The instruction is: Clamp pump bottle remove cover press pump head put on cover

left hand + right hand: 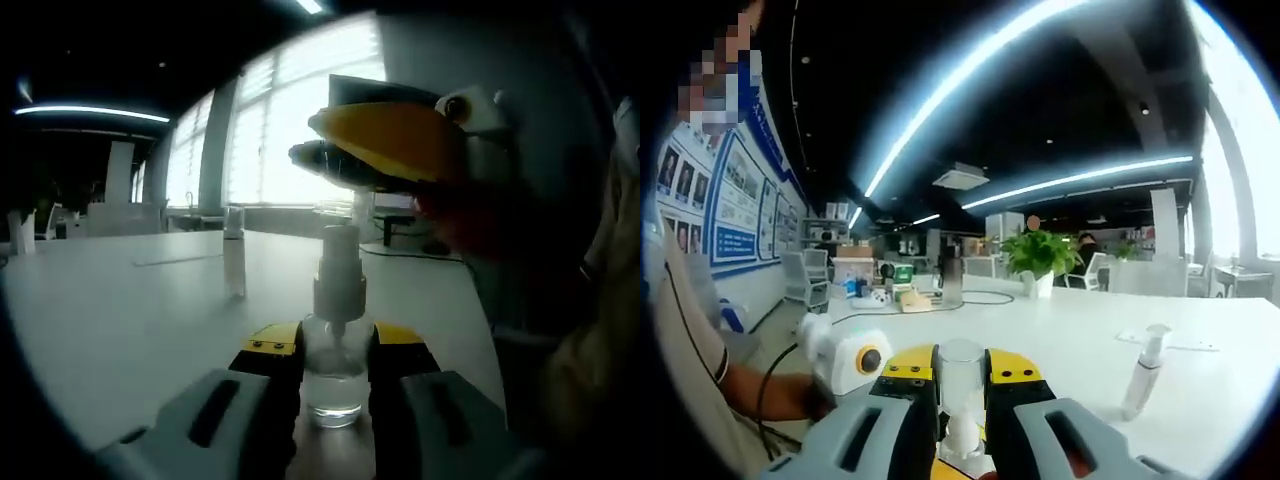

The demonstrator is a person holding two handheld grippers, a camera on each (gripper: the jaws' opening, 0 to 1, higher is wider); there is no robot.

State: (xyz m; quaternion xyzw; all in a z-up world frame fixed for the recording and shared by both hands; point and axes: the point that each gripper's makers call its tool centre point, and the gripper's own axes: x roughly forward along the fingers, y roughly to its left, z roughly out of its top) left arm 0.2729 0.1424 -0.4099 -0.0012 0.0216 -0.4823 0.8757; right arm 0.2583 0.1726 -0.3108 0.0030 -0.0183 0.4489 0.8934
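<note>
Bottle: clear pump bottle (334, 385), white pump head (340, 270) bare, upright on white table (130, 320).
L gripper (335, 350): clamped on bottle body.
R gripper (962, 380): pinching clear cover (962, 375).

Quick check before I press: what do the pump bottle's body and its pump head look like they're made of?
The bottle body looks like clear glass or hard plastic: you see straight through it, with glossy highlights; which one is unclear. The pump head looks like pale plastic, opaque or frosted, with a dull finish. The left gripper clamps the body.
</note>
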